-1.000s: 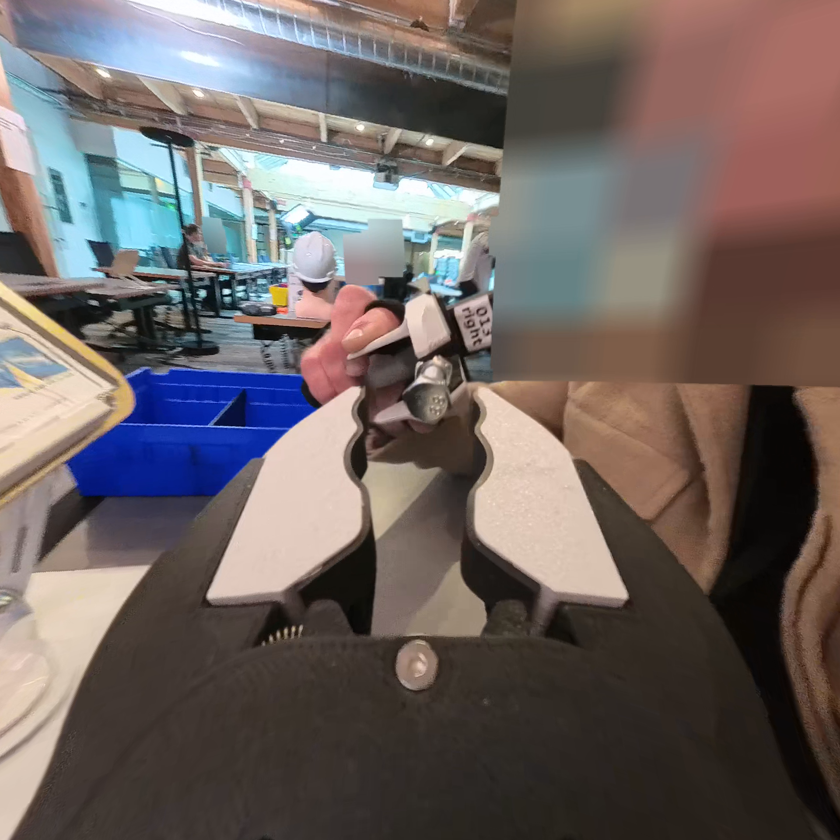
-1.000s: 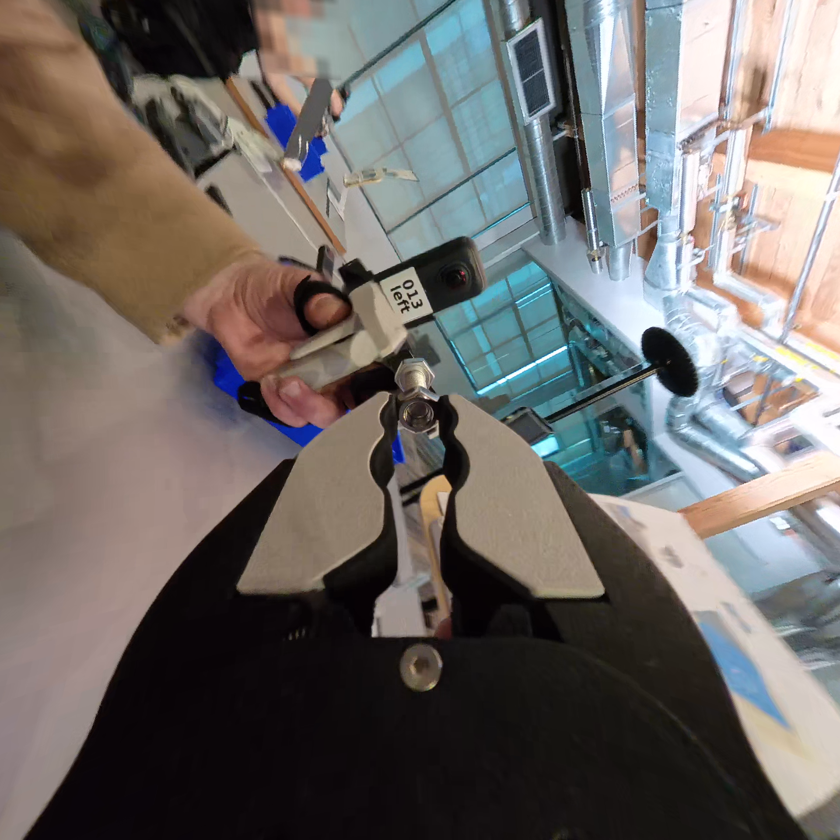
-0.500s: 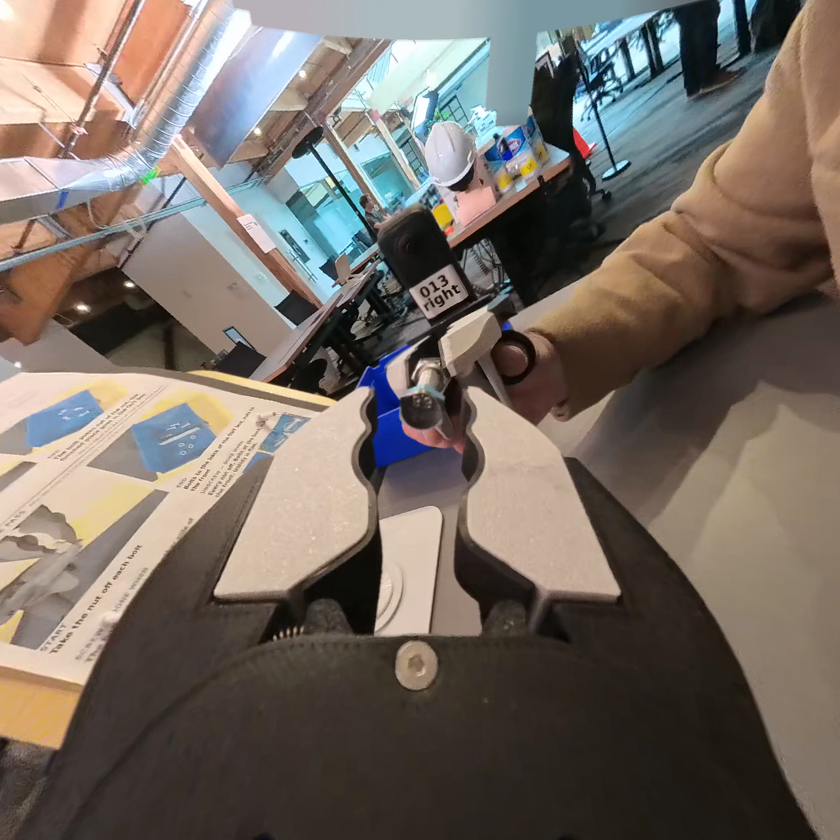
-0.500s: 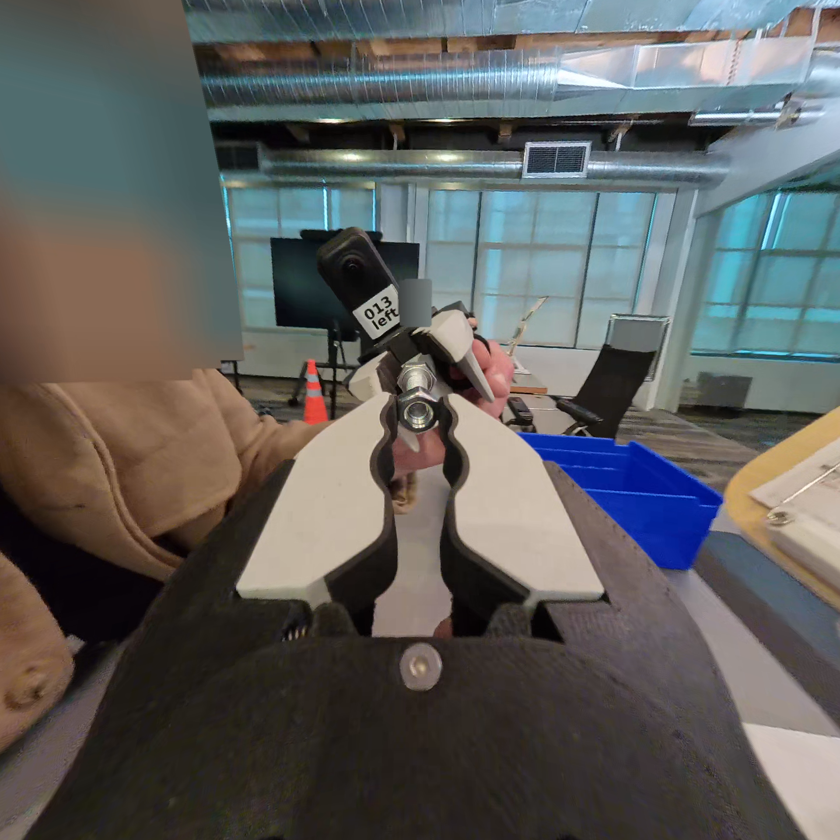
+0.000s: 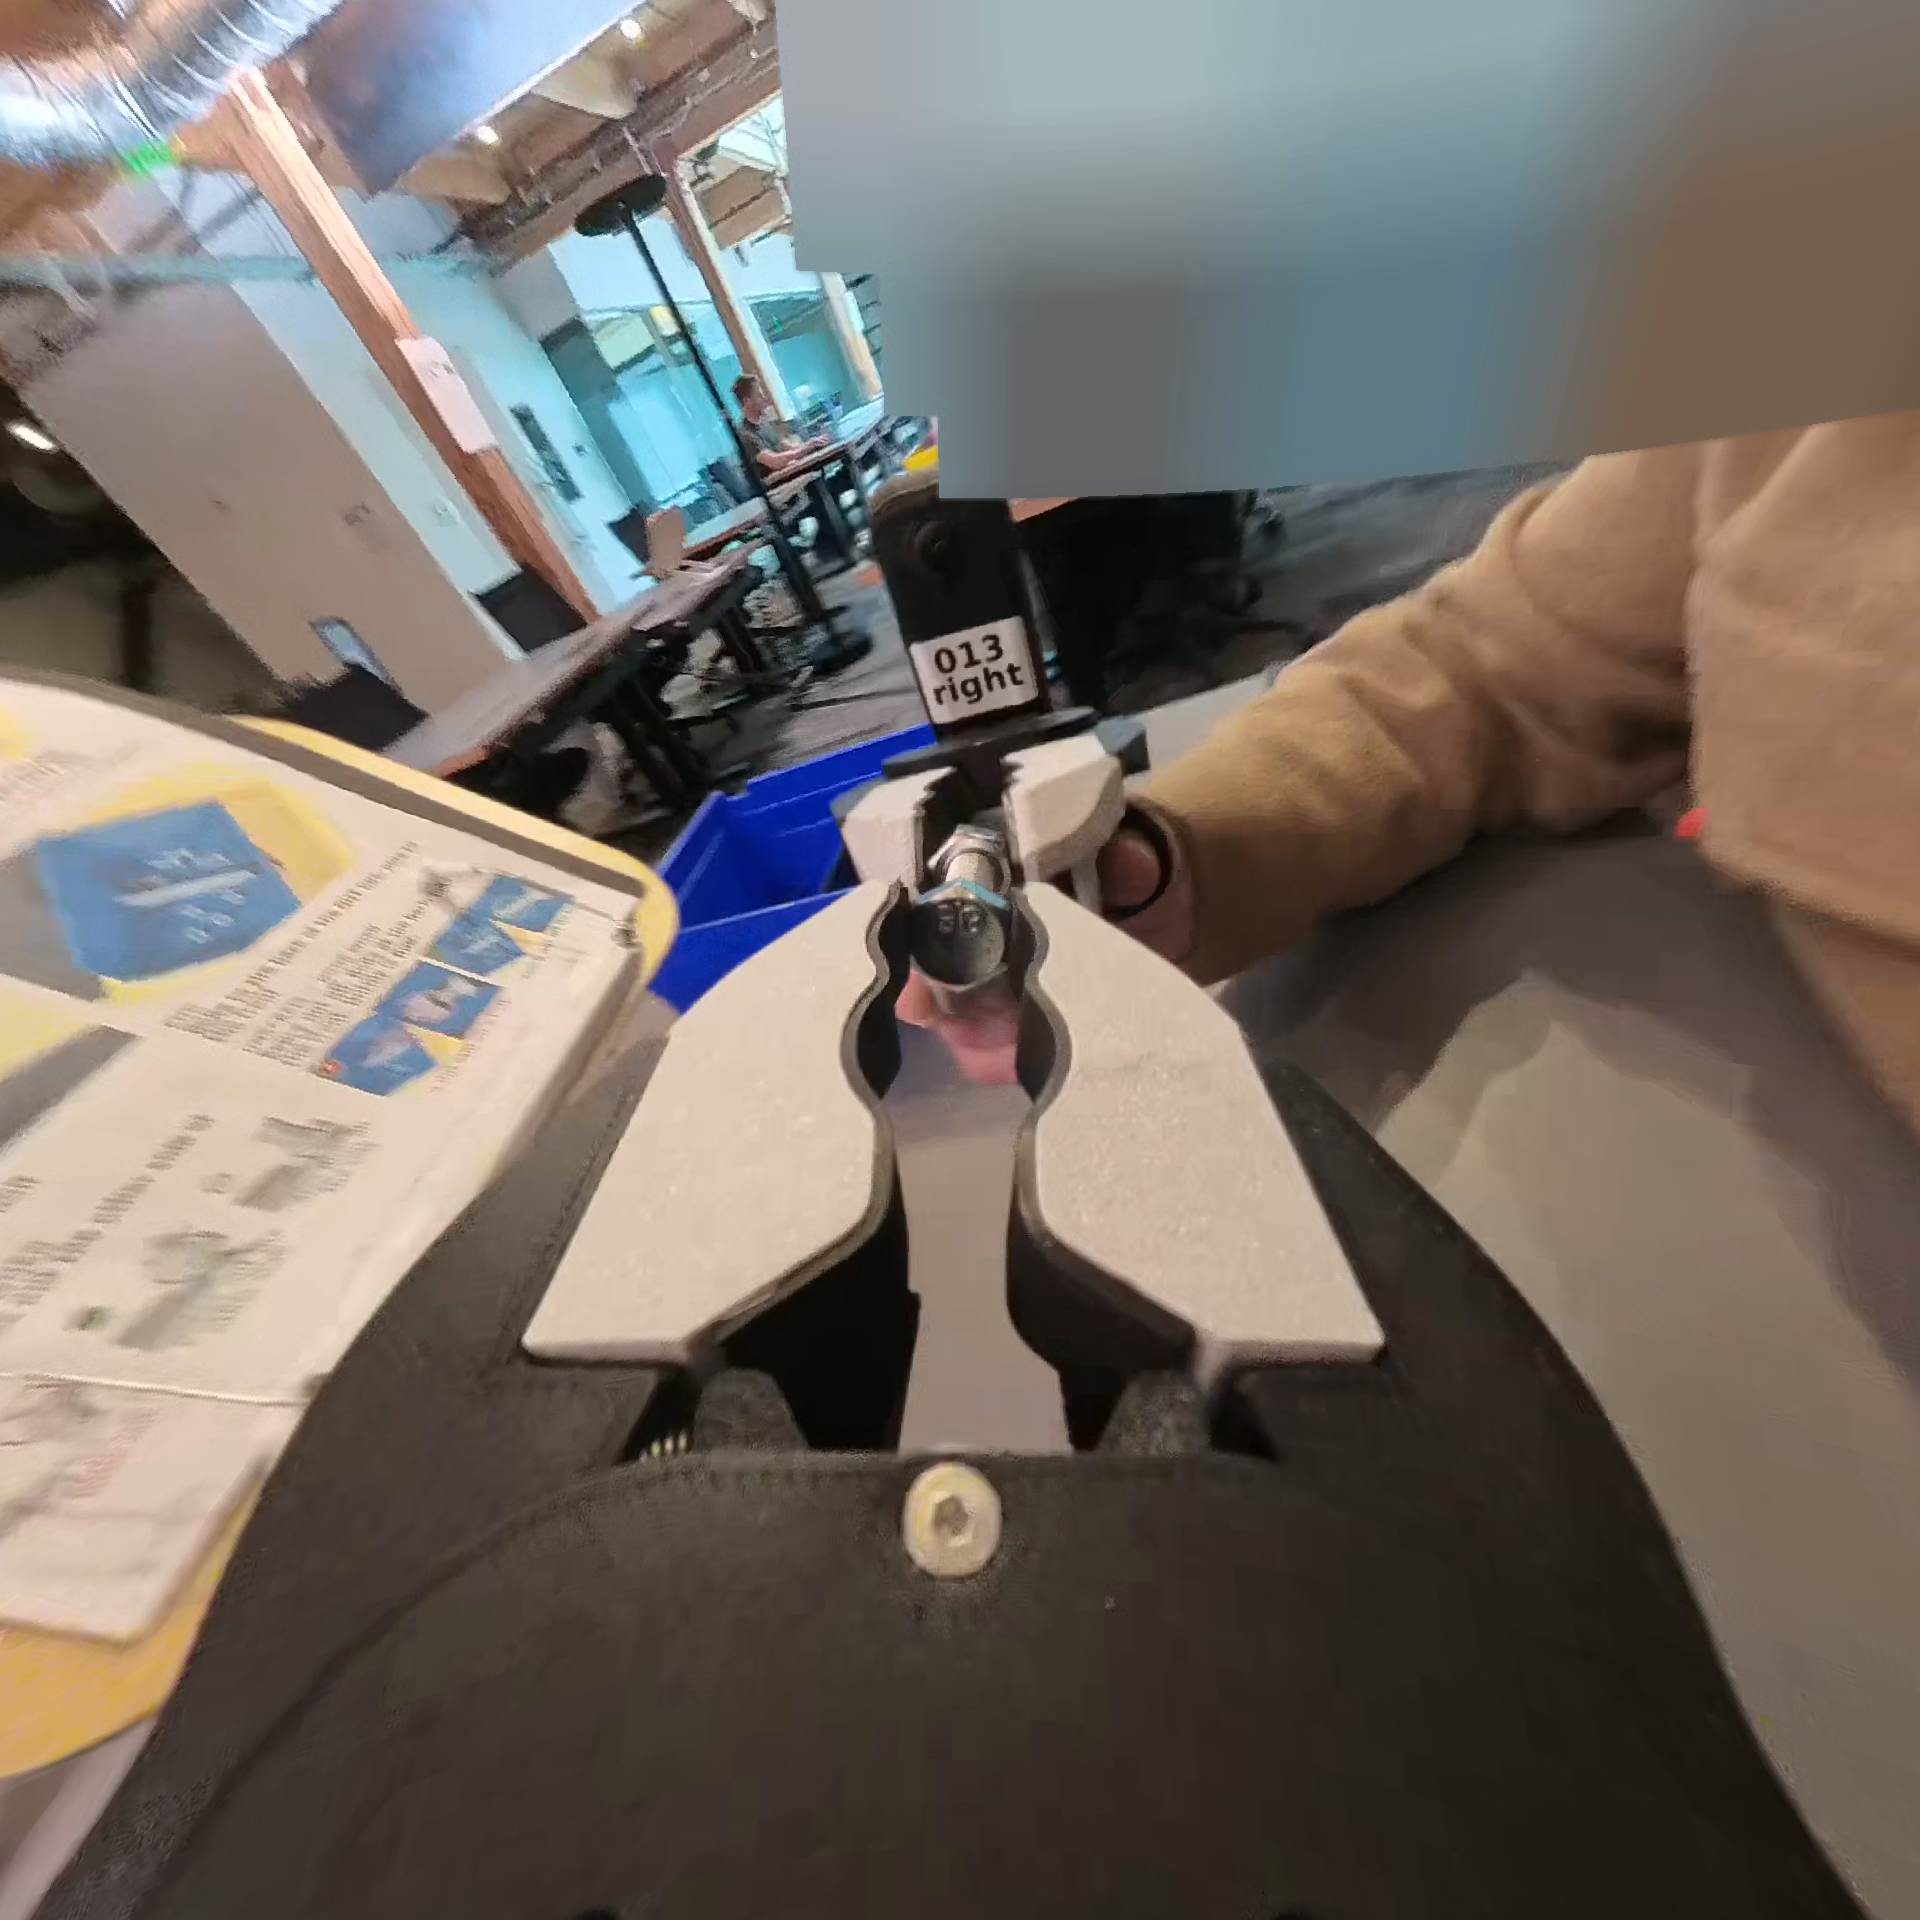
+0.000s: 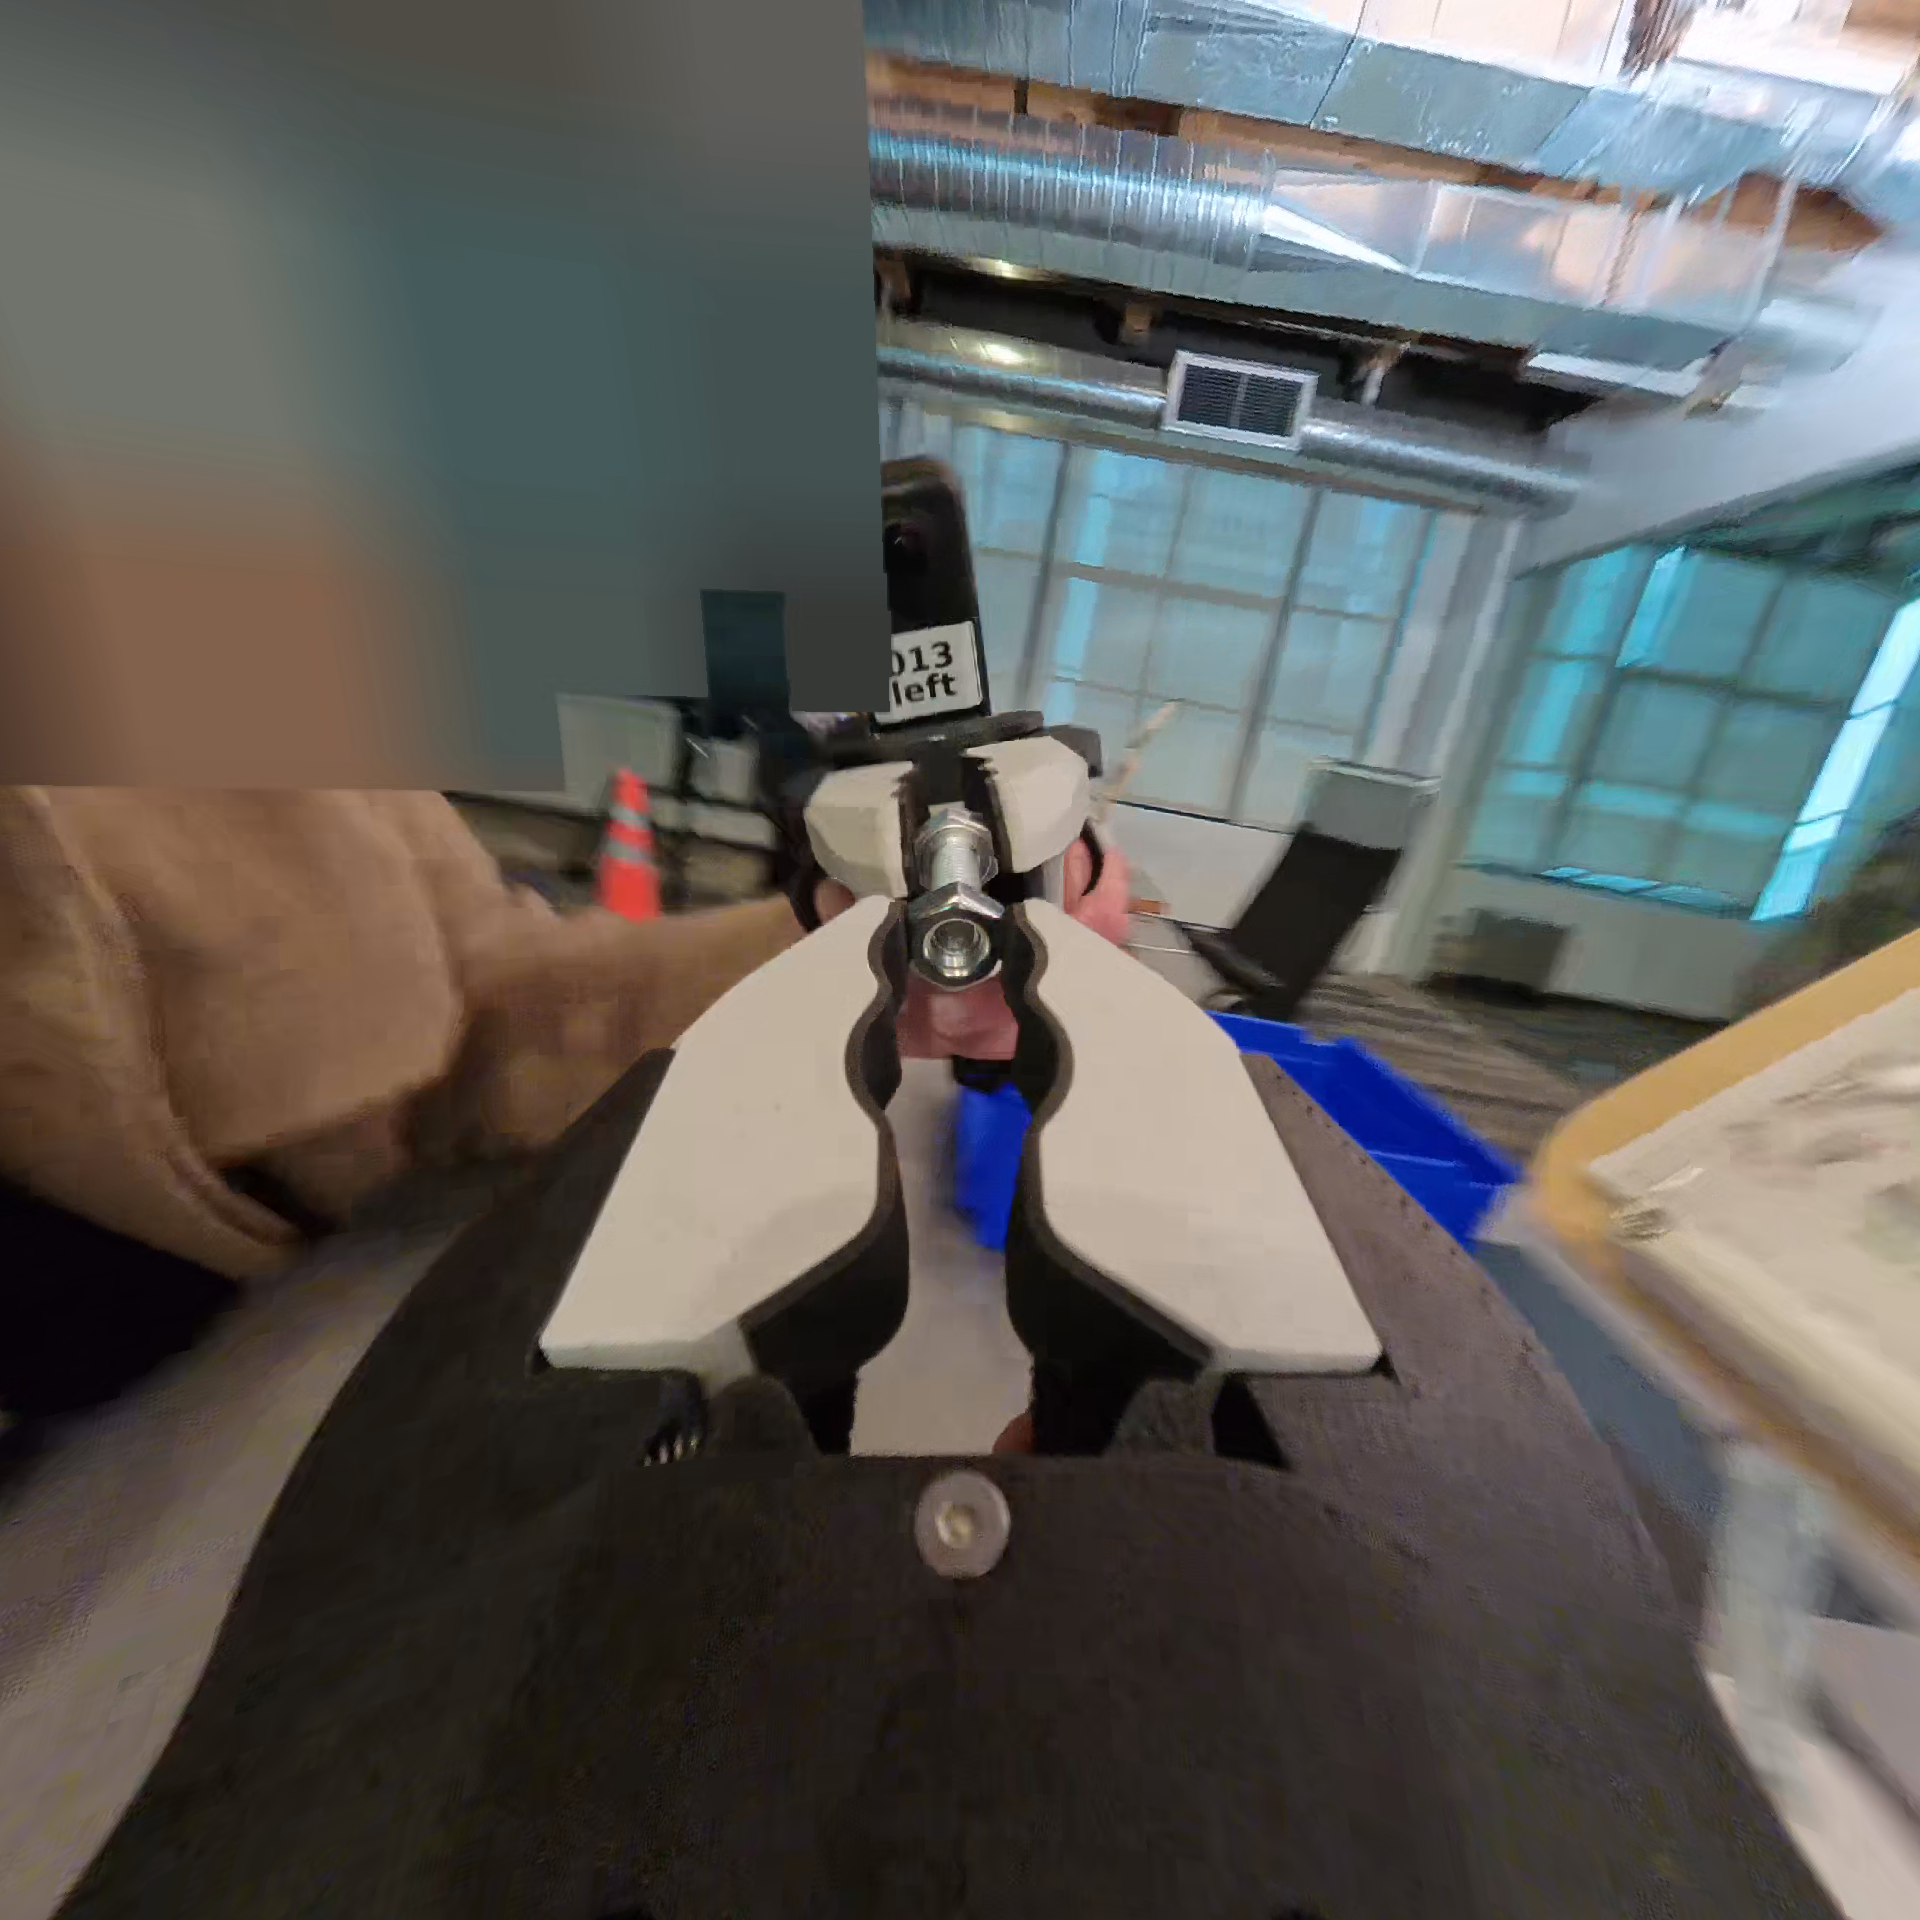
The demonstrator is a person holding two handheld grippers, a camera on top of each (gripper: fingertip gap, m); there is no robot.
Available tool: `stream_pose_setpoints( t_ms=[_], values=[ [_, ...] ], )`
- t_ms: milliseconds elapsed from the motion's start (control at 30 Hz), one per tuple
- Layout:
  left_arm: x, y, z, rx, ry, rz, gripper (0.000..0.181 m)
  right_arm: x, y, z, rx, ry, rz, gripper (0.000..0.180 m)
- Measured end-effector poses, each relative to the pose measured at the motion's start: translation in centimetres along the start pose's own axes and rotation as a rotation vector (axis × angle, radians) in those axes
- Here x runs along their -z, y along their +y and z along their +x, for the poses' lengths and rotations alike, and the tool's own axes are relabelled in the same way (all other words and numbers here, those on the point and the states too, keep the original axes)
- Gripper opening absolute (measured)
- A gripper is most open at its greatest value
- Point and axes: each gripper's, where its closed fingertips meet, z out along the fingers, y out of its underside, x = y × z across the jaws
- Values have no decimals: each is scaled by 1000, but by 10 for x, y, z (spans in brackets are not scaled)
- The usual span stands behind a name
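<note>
A steel bolt with a hex nut is held in the air between my two grippers, which face each other tip to tip. In the left wrist view my left gripper [image 5: 956, 940] is shut on the bolt head [image 5: 954, 933]. The right gripper [image 5: 982, 821] sits just beyond it, around the threaded shank. In the right wrist view my right gripper [image 6: 954, 940] is shut on the hex nut [image 6: 952, 943] at the bolt's threaded end. The left gripper [image 6: 951, 831] shows behind it, on the far end of the bolt [image 6: 951, 842]. A hand in a tan sleeve [image 5: 1455, 748] holds each gripper.
A blue bin [image 5: 769, 862] stands on the grey table [image 5: 1558, 1195] just behind the grippers; it also shows in the right wrist view [image 6: 1382, 1122]. A yellow-edged board with a printed sheet [image 5: 260, 987] lies at the left. The person's body is close on the right.
The left gripper's fingers have closed from a wider gap onto the bolt head. Both views have rolled and levelled out. The right gripper has kept its hold on the nut.
</note>
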Motion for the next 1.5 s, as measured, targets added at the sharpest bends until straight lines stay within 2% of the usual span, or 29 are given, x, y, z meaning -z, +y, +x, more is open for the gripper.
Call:
stream_pose_setpoints(
  t_ms=[100,167,267,433,733,867,1033,1200,1333,1500],
  values=[
    [-1,-1,-1,223,95,99,18,-1,-3,-1,343,85,-125,18],
    [0,1,-2,368,169,163,18,0,-1,0,657,138,-265,18],
    [-3,3,-1,540,268,250,17,2,-2,-1,972,173,-393,18],
    [0,4,1,622,347,301,17,6,-8,-1,1291,206,-525,18],
    [8,8,-15,586,256,306,17,7,-19,2,1168,236,-477,18],
    [11,11,-20,518,193,240,17,10,-24,8,1136,266,-490,18],
    [18,10,-27,441,112,182,17,35,-53,20,1042,345,-488,18],
    [22,4,-30,377,61,143,17,93,-73,46,944,457,-644,18],
    [21,1,-29,354,51,124,17,169,-64,77,849,566,-911,18],
    [15,3,-28,363,60,107,17,268,-24,100,515,620,-1219,19]
  ],
)
